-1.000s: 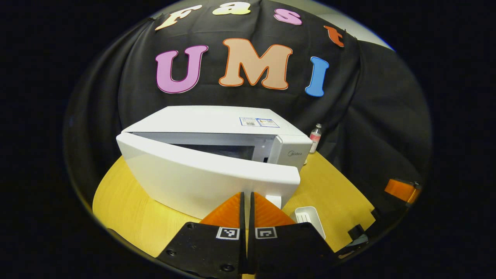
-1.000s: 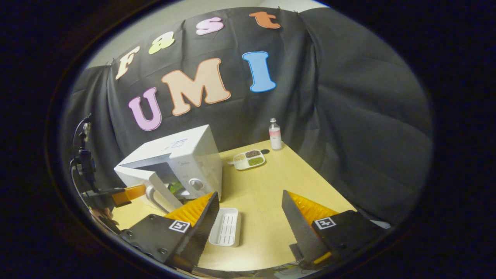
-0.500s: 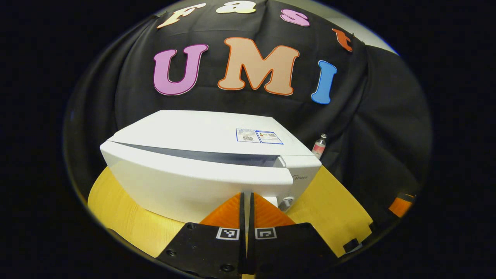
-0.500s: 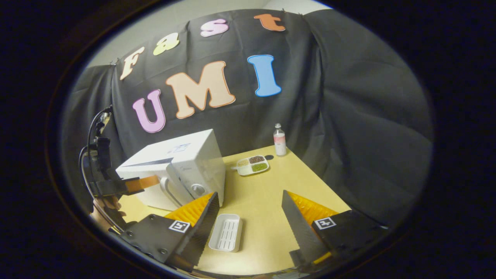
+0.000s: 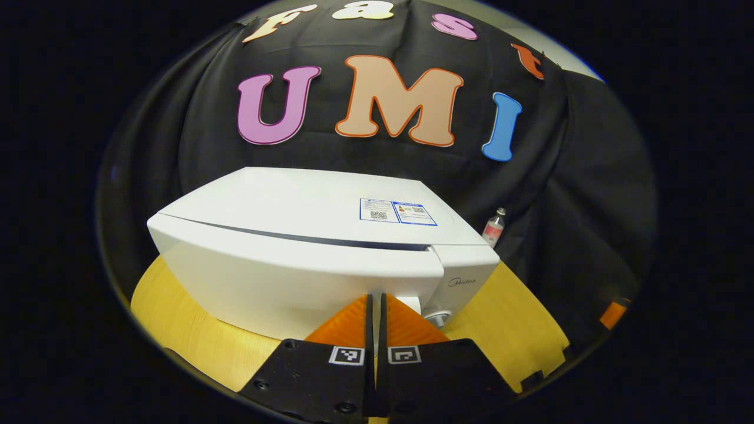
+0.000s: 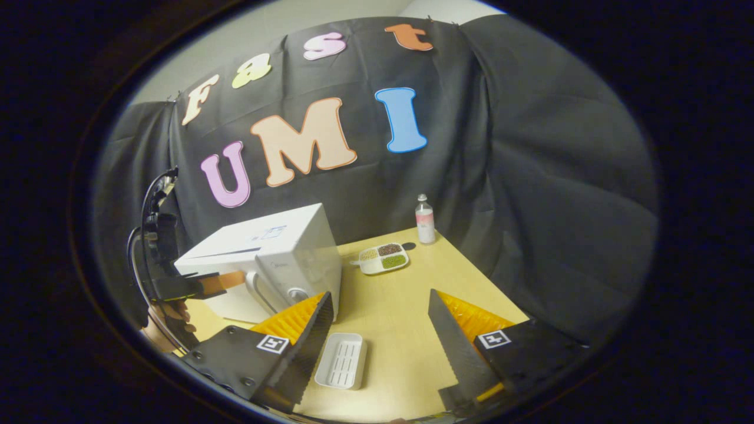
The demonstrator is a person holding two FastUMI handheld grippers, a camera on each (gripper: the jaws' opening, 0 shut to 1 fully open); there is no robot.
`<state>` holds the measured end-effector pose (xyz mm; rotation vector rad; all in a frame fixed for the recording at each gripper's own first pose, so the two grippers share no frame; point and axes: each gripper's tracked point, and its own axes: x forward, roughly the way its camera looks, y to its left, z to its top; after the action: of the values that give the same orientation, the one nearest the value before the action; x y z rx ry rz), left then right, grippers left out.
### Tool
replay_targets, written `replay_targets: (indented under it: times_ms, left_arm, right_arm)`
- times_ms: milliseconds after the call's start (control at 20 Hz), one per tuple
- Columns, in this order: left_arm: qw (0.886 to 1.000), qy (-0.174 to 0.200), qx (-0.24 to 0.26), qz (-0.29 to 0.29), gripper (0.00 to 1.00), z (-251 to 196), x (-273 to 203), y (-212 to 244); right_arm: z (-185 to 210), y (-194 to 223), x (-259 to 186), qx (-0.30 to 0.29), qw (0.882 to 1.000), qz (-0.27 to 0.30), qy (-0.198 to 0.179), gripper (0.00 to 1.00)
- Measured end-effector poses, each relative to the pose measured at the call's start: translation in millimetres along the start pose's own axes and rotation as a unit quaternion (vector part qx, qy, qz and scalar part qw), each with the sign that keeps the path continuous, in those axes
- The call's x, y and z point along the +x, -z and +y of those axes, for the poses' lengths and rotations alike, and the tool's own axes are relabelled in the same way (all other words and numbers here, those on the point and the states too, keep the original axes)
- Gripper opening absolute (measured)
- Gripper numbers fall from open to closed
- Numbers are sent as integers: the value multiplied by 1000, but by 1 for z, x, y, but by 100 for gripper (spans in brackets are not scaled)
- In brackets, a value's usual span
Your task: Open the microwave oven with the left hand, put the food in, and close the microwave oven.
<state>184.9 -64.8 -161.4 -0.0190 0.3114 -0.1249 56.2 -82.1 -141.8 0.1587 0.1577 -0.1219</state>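
Note:
The white microwave [image 5: 306,235] stands on the yellow table [image 5: 188,335] with its door [image 5: 283,277] swung against the body; a thin dark seam runs along the door's top. My left gripper [image 5: 375,299] is shut with nothing between its fingers, and its tips rest against the door front by the handle side. In the right gripper view the microwave [image 6: 288,247] sits at the left with the left gripper [image 6: 227,281] against its door, held by a hand [image 6: 171,318]. My right gripper [image 6: 380,297] hangs open and empty over the table. What is inside the oven is hidden.
A white slotted tray [image 6: 341,361] lies empty on the table under my right gripper. A divided dish of beans [image 6: 383,258] and a small bottle [image 6: 424,219] stand at the far side beside the microwave. The control knob [image 5: 437,317] sits right of the door.
The door swung from partly open to against the body, pushed by my shut left gripper moving forward. The right gripper stayed open, shifting only slightly.

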Motion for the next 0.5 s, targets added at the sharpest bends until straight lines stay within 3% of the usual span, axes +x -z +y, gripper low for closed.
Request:
replay_targets:
  times_ms: [50,100,500]
  left_arm:
    - [1000,-4,-7,-4,0,0,0,-2]
    - [1000,-5,-10,-3,2,0,0,-1]
    - [1000,-7,-8,-10,2,0,2,-3]
  right_arm:
    - [0,0,1,0,1000,0,-1,92]
    - [0,1,2,-2,1000,2,-2,99]
    - [-3,2,9,1,1000,11,-2,99]
